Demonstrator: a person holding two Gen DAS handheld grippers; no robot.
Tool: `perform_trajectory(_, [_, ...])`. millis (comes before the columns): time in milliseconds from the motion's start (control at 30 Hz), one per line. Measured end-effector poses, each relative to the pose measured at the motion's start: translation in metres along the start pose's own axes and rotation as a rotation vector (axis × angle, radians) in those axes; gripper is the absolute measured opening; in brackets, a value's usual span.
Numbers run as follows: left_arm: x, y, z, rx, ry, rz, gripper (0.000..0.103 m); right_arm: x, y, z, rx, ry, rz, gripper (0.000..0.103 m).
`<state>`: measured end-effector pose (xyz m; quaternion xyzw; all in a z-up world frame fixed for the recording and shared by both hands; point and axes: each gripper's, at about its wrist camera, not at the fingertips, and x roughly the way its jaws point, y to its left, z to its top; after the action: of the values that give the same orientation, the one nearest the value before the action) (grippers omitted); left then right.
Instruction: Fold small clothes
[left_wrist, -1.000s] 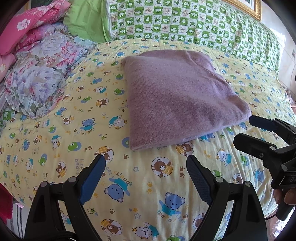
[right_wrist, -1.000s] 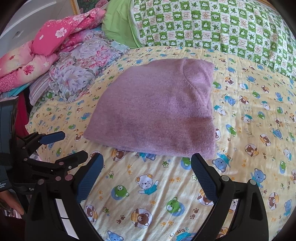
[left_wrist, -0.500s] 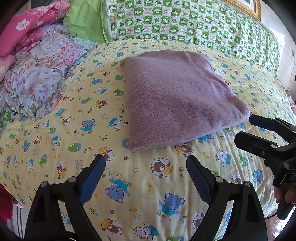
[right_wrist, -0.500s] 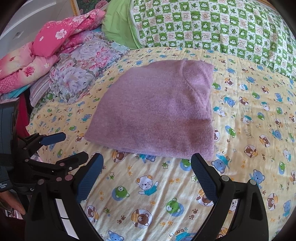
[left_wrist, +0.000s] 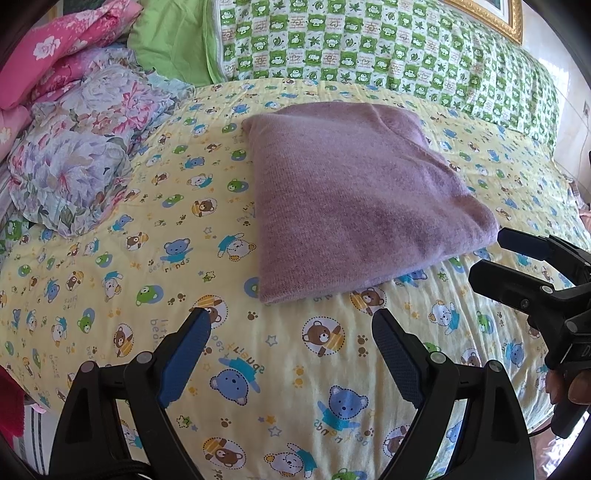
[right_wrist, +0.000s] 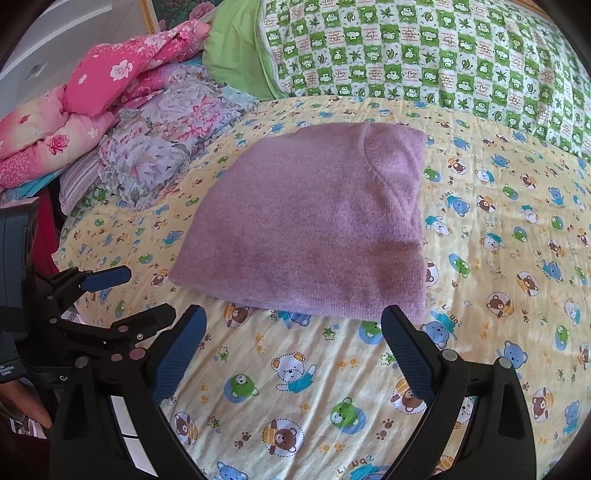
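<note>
A purple knitted garment (left_wrist: 354, 199) lies folded into a flat rectangle on the yellow bear-print sheet (left_wrist: 288, 354); it also shows in the right wrist view (right_wrist: 314, 232). My left gripper (left_wrist: 291, 328) is open and empty, just short of the garment's near edge. My right gripper (right_wrist: 293, 325) is open and empty, also at the near edge. The right gripper appears at the right edge of the left wrist view (left_wrist: 495, 254). The left gripper appears at the left of the right wrist view (right_wrist: 140, 295).
A green checked pillow (left_wrist: 369, 48) lies along the head of the bed. A floral blue bundle (left_wrist: 81, 155) and pink floral quilts (right_wrist: 92, 107) are piled at the left. The bed's edge drops off at the near left.
Both views have shifted very slightly; the garment sits marginally closer to the grippers. Both grippers stay open and empty.
</note>
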<state>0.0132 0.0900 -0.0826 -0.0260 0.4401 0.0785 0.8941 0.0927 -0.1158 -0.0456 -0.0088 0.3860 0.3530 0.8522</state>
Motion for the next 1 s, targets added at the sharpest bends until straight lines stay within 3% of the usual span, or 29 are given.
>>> perform_trajectory(1000, [-0.008,0.000,0.017,-0.005,-0.029,0.013,0.090,-0.007,0.000,0.016,0.024,-0.049,0.004,0.096])
